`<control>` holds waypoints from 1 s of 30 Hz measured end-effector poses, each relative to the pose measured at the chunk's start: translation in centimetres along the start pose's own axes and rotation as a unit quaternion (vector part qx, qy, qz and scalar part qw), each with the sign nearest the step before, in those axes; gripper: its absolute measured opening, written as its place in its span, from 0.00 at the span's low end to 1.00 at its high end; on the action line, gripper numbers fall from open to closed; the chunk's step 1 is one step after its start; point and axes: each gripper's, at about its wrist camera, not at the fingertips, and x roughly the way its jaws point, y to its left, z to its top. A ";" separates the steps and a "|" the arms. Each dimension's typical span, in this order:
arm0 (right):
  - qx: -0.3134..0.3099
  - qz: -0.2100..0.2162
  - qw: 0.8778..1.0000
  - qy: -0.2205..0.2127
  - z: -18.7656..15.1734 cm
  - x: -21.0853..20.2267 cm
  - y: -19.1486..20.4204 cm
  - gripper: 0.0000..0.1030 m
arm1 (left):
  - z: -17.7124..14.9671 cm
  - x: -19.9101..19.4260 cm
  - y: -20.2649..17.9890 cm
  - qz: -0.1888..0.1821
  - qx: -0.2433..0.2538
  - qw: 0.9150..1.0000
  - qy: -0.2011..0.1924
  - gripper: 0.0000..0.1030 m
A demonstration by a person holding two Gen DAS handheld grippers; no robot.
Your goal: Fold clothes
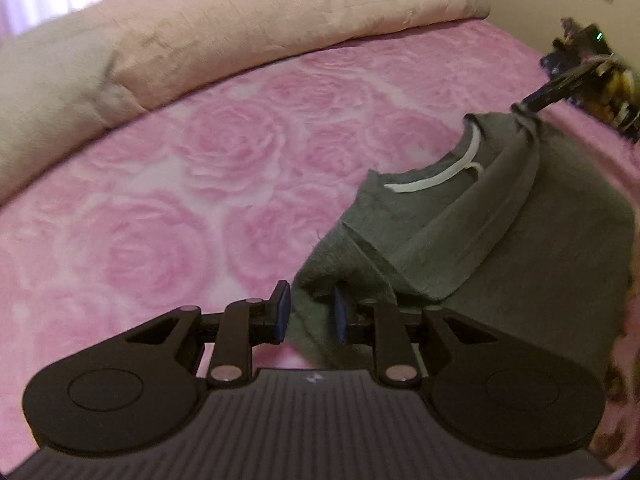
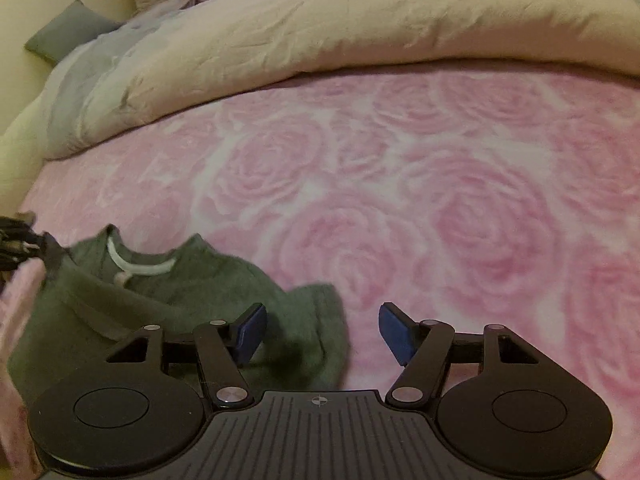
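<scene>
A grey-green T-shirt (image 1: 500, 232) with a white neck band lies partly folded on the pink rose blanket (image 1: 168, 208). My left gripper (image 1: 310, 312) is open, its fingers astride the shirt's left sleeve edge. A dark gripper tip (image 1: 536, 100) touches the shirt's far shoulder at the upper right. In the right wrist view the same shirt (image 2: 192, 300) lies at lower left. My right gripper (image 2: 323, 334) is open and empty, its left finger over the sleeve and its right finger over the blanket (image 2: 440, 200).
A cream duvet (image 1: 240, 28) is bunched along the far side of the bed, also in the right wrist view (image 2: 320, 40). A grey-blue pillow (image 2: 68, 32) lies at the far left by the headboard. Dark cluttered objects (image 1: 600, 80) are at the right edge.
</scene>
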 end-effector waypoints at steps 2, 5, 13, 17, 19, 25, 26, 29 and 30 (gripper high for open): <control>0.023 0.018 1.000 0.008 0.3 0.7 -0.3 0.30 | 0.3 0.6 0.6 -0.031 -0.023 0.999 0.002 0.00; 0.058 0.033 0.998 -0.011 0.3 0.5 -1.0 0.04 | 0.4 0.3 1.6 -0.058 -0.075 0.995 -0.023 0.00; 0.124 0.006 0.991 -0.047 -0.4 -0.5 -2.0 0.04 | -2.4 -0.3 4.9 -0.035 -0.287 0.956 -0.049 0.04; 0.174 -0.010 0.984 -0.039 -0.4 0.5 -2.6 0.07 | -3.4 0.2 6.3 -0.047 -0.384 0.920 -0.061 0.27; 0.203 0.008 0.978 -0.047 -0.4 0.4 -3.0 0.32 | -3.2 0.1 6.5 -0.053 -0.393 0.914 -0.083 0.36; 0.116 -0.005 0.992 -0.049 -0.2 0.5 -1.1 0.03 | -1.1 2.1 5.6 -0.048 -0.302 0.949 -0.070 0.01; 0.097 -0.005 0.994 -0.050 -0.1 0.4 -0.7 0.03 | -1.5 1.8 5.6 -0.045 -0.302 0.948 -0.085 0.01; 0.122 0.015 0.988 -0.091 -0.5 -0.7 -1.4 0.03 | -3.4 0.7 6.2 -0.040 -0.359 0.922 -0.143 0.01; 0.149 0.008 0.984 -0.096 -0.7 -0.8 -2.1 0.03 | -4.1 0.8 6.3 -0.029 -0.379 0.914 -0.142 0.02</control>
